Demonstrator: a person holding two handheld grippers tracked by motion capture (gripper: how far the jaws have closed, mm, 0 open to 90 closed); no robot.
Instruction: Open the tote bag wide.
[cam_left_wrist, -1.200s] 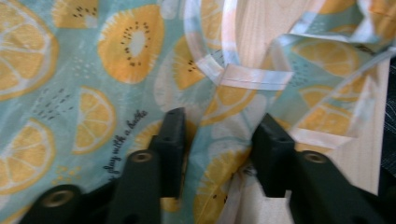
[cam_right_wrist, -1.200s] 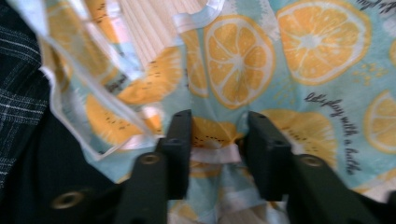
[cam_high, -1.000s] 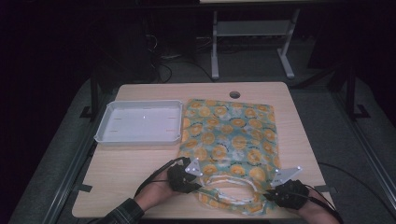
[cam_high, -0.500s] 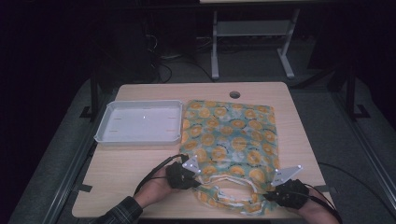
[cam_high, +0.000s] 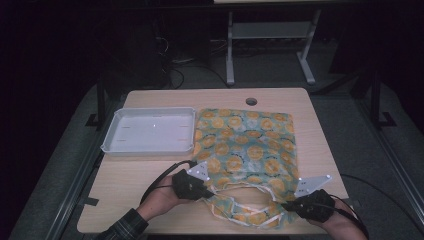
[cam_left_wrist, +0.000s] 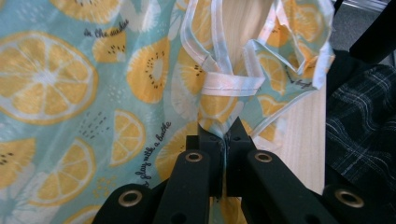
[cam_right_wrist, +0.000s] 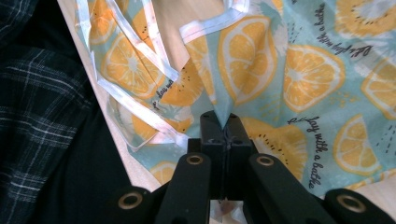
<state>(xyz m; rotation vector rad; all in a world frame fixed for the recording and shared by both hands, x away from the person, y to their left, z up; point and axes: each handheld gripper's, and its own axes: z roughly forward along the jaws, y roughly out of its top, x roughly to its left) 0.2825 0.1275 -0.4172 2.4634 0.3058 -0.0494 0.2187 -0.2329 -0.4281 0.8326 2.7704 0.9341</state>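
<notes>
so the table (cam_high: 150, 200) has a lemon-print cloth (cam_high: 245, 145) spread out over most of its right half, looks like an apron since there are white-edged straps (cam_high: 240, 207) bunched up at the near edge. from the pinch points the rest of the cloth runs flat away toward the far side. a white tray (cam_high: 150, 131) sits empty well off to the far left of the left fingers, just touching the cloth's edge or nearly so, can't quite tell.

left gripper (cam_left_wrist: 223, 140) is clamped tight on a fold of the cloth near its left strap, fabric puckering up right out of the closed jaws. right gripper (cam_right_wrist: 223, 128) same deal on the right side, jaws fully closed with a little peak of cloth pinched between them.

progress-wise i'd say the grabbing part is done, both near corners are secured. nothing's folded yet, so the actual fold or move toward the tray is all left, my guess anyway.
</notes>
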